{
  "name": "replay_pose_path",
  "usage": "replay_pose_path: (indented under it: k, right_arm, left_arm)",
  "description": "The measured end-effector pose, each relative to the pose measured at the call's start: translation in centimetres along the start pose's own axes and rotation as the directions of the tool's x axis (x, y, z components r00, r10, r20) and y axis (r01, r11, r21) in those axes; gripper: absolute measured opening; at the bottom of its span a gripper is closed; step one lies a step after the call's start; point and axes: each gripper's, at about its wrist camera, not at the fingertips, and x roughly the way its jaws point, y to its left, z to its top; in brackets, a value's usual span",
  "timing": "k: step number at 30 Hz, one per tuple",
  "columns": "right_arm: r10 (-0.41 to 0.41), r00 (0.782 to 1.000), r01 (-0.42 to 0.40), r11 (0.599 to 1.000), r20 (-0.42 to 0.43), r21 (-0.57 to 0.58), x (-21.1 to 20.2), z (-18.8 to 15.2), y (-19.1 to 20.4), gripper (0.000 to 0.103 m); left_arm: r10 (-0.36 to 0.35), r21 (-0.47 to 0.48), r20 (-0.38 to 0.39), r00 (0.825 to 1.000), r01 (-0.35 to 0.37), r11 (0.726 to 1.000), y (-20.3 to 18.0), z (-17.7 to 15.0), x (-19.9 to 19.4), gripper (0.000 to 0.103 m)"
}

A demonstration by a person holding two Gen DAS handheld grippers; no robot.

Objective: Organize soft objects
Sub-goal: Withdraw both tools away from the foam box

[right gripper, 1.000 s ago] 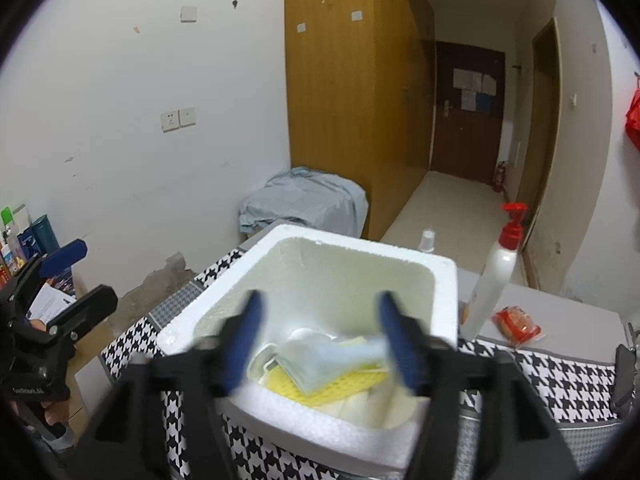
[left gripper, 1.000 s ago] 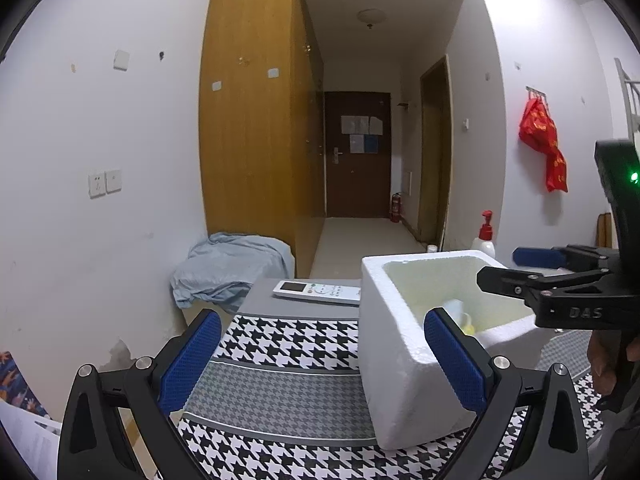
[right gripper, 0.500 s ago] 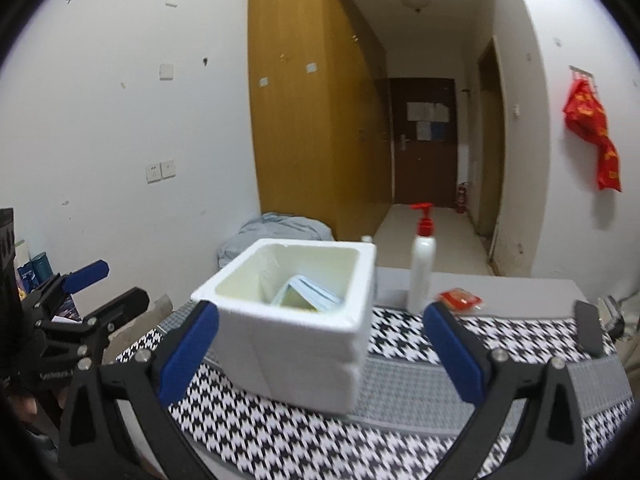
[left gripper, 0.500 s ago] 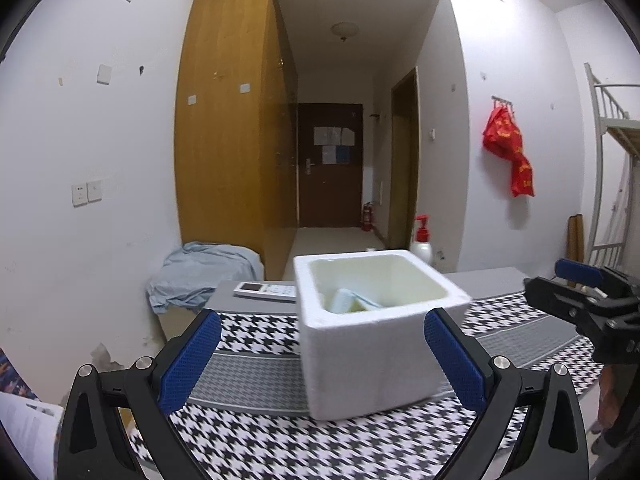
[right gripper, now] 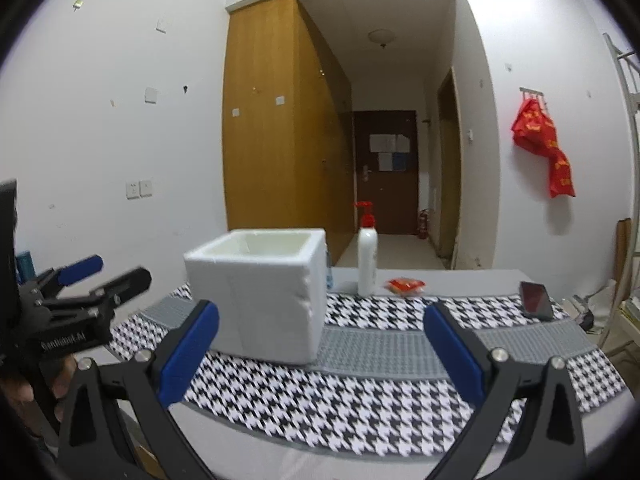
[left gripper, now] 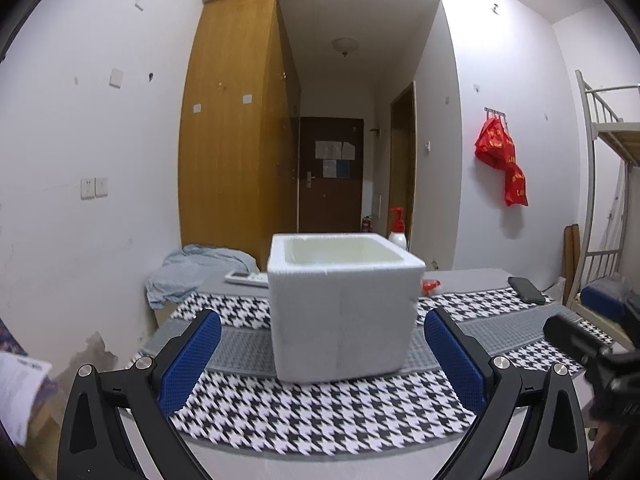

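Observation:
A white foam box (left gripper: pixel 340 304) stands on the houndstooth table cloth (left gripper: pixel 320 416); from this low angle its contents are hidden. My left gripper (left gripper: pixel 322 352) is open, held back from the box's near side with nothing between its blue pads (left gripper: pixel 192 356). My right gripper (right gripper: pixel 320 352) is open wide and empty, pulled back to the right of the foam box (right gripper: pixel 260 288). In the right wrist view the left gripper (right gripper: pixel 96 276) shows at the left edge. A small red packet (right gripper: pixel 405 285) lies on the grey table behind the cloth.
A white pump bottle (right gripper: pixel 366 258) stands right of the box. A dark phone (right gripper: pixel 536 299) lies at the far right of the cloth. A remote control (left gripper: pixel 246 278) and a crumpled pale blue cloth (left gripper: pixel 192 272) sit far left. A bunk bed frame (left gripper: pixel 600 200) rises at right.
Both grippers drew back from the box and sank lower. The right gripper, earlier over the box's inside with jaws narrower, now stands fully open and clear of it; the contents dropped out of sight.

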Motion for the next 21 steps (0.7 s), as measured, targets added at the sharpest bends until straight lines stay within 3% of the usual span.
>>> replay_pose_path:
  k: [4,21]
  right_arm:
    - [0.0,1.0,0.0,1.0,-0.017,0.011,-0.1,-2.3,0.0,0.103]
    - [-0.005,0.999,0.006,1.0,-0.042,0.008,-0.1,-2.9,-0.2,0.103]
  left_arm:
    - [-0.014,0.017,-0.026,1.0,0.015,1.0,-0.8,-1.1,0.1,0.102]
    - [-0.008,0.014,-0.027,1.0,0.008,1.0,-0.7,-1.3,0.2,0.102]
